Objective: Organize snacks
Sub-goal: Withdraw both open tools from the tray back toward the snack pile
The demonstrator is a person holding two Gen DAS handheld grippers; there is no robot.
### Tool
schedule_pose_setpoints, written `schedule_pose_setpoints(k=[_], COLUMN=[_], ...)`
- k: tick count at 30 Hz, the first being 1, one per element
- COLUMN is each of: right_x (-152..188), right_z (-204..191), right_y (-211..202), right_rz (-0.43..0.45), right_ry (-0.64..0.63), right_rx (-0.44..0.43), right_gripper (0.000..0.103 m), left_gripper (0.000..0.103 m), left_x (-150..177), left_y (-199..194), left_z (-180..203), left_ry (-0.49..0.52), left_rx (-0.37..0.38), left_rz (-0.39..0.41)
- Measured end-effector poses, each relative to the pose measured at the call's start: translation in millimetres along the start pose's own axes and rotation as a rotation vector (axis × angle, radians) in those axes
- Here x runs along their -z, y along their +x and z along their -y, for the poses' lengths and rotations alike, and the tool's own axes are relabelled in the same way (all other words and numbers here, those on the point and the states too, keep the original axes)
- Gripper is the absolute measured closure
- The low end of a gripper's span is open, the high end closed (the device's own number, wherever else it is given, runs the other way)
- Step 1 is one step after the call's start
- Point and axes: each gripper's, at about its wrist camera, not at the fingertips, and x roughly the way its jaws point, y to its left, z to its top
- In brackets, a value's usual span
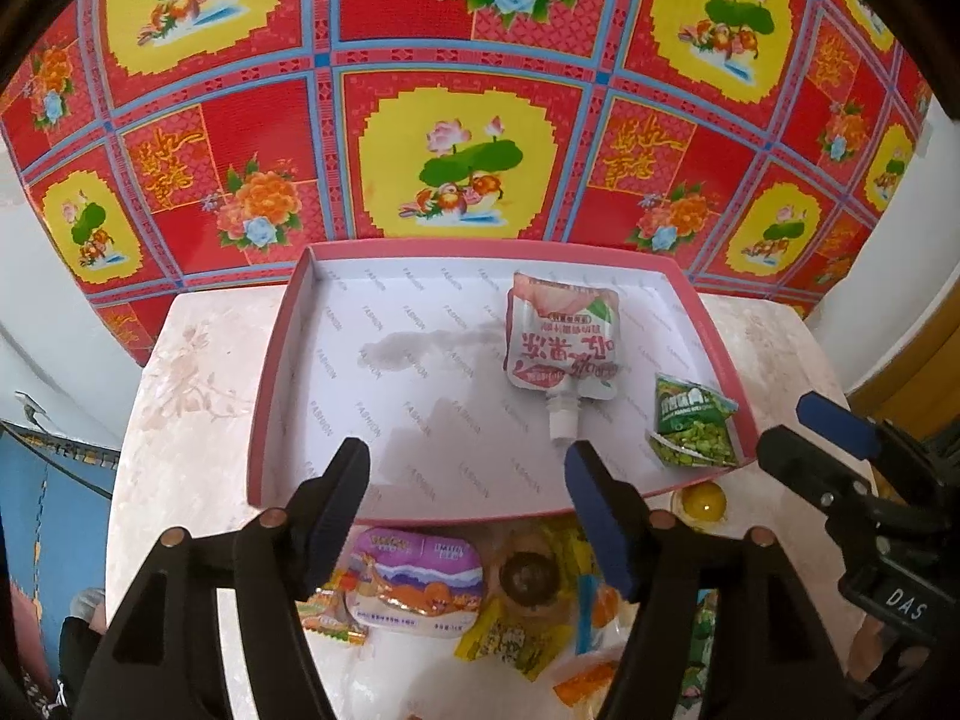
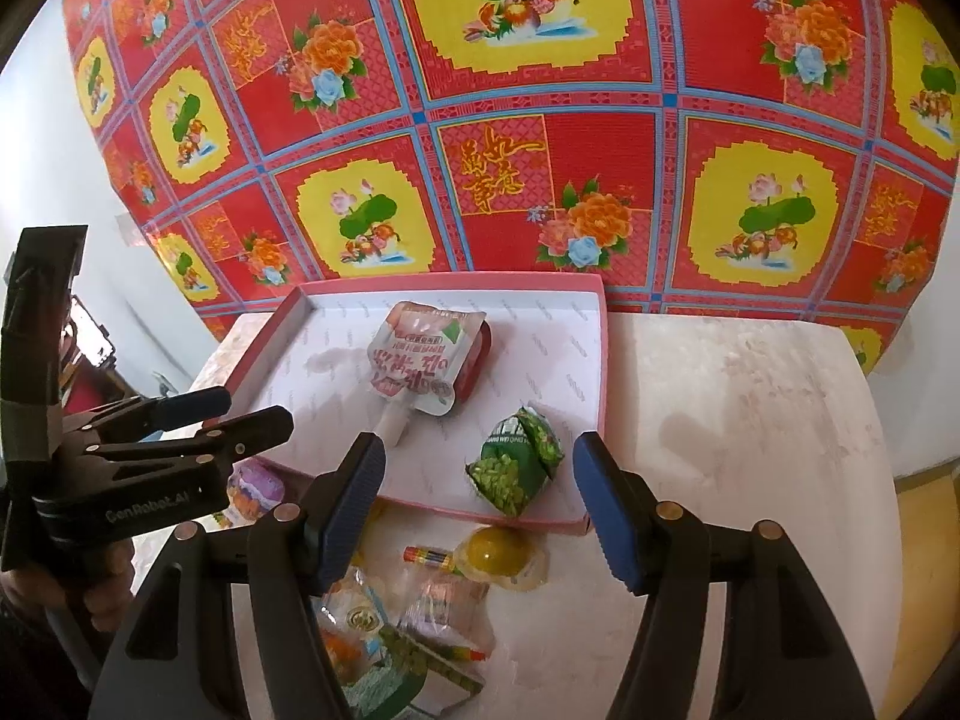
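A pink-rimmed shallow box (image 1: 282, 324) (image 2: 597, 360) lies on the pale table. In it lie a pink spouted drink pouch (image 1: 561, 336) (image 2: 426, 360) and a green pea packet (image 1: 693, 429) (image 2: 519, 468) near the front right corner. Loose snacks lie in front of the box: a purple-lidded jelly cup (image 1: 417, 585) (image 2: 255, 489), a brown round sweet (image 1: 528, 579), a yellow jelly (image 1: 705, 501) (image 2: 498, 552) and several wrapped packets (image 2: 390, 648). My left gripper (image 1: 468, 510) (image 2: 237, 414) is open and empty above the loose snacks. My right gripper (image 2: 480, 510) (image 1: 804, 432) is open and empty over the box's front edge.
A red, yellow and blue flowered cloth (image 1: 456, 120) (image 2: 540, 120) hangs behind the table. The table's bare top (image 2: 750, 420) stretches to the right of the box. A blue object (image 1: 54, 510) stands left of the table.
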Motion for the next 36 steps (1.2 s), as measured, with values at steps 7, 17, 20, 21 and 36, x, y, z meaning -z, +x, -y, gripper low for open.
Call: schedule_pose_setpoints(k=[7, 17, 20, 21, 36], right_x=[7.7, 19.5, 23.1, 24.2, 49.4], right_z=[-0.9, 0.4, 1.8, 2.6, 11.9], right_y=[-8.3, -20.3, -24.1, -25.1, -19.9], right_rz=[0.007, 0.009, 0.008, 0.008, -0.063], right_ry=[0.008, 0.029, 0.039, 0.041, 0.068], right_rx=[0.008, 0.017, 0.02, 0.021, 0.053], right_gripper=[0.036, 0.036, 0.036, 0.036, 0.036], left_gripper=[0.031, 0.031, 0.031, 0.031, 0.031], left_x=[7.7, 20.9, 25.2, 26.3, 54.0], left_y=[-9.0, -21.6, -24.2, -24.6, -22.8], left_z=[-5.1, -13.7, -16.0, -16.8, -36.1], left_ry=[-0.016, -0.032, -0.034, -0.035, -0.067], left_rx=[-0.01, -0.029, -0.022, -0.02, -0.025], left_rz=[-0.001, -0.002, -0.004, -0.005, -0.044])
